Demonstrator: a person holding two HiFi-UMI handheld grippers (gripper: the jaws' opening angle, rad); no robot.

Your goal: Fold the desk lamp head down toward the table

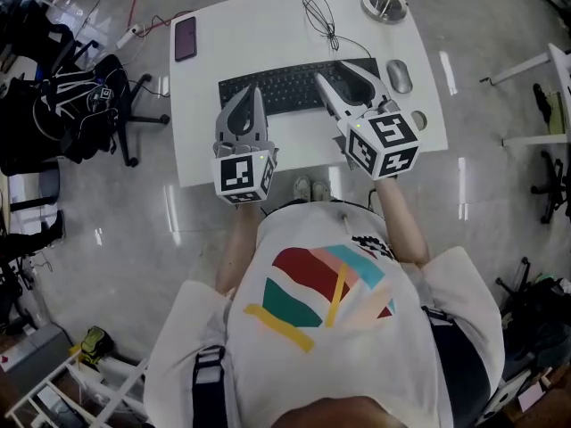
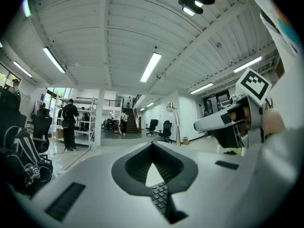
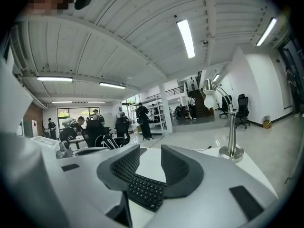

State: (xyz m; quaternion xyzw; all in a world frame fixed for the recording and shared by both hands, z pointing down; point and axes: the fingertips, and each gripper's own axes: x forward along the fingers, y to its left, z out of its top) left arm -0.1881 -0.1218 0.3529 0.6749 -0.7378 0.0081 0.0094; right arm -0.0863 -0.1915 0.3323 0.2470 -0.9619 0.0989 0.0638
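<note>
The desk lamp stands at the table's far right corner; the head view shows its round metal base [image 1: 384,5] and the foot of its pole. In the right gripper view its pole [image 3: 231,127] rises upright, with the head [image 3: 209,93] at the top, arched over to the left. It also stands far off in the left gripper view [image 2: 176,125]. My left gripper [image 1: 254,90] hovers over the keyboard's left end, tips together, empty [image 2: 152,145]. My right gripper [image 1: 332,69] [image 3: 150,151] hangs over the keyboard's right half, well short of the lamp, jaws apart with nothing between them.
A black keyboard [image 1: 285,86] lies mid-table on the white table [image 1: 241,25]. A grey mouse [image 1: 399,76] sits to its right, a dark phone [image 1: 186,37] at the far left, and a black cable [image 1: 321,16] near the lamp. A loaded office chair [image 1: 98,105] stands left of the table.
</note>
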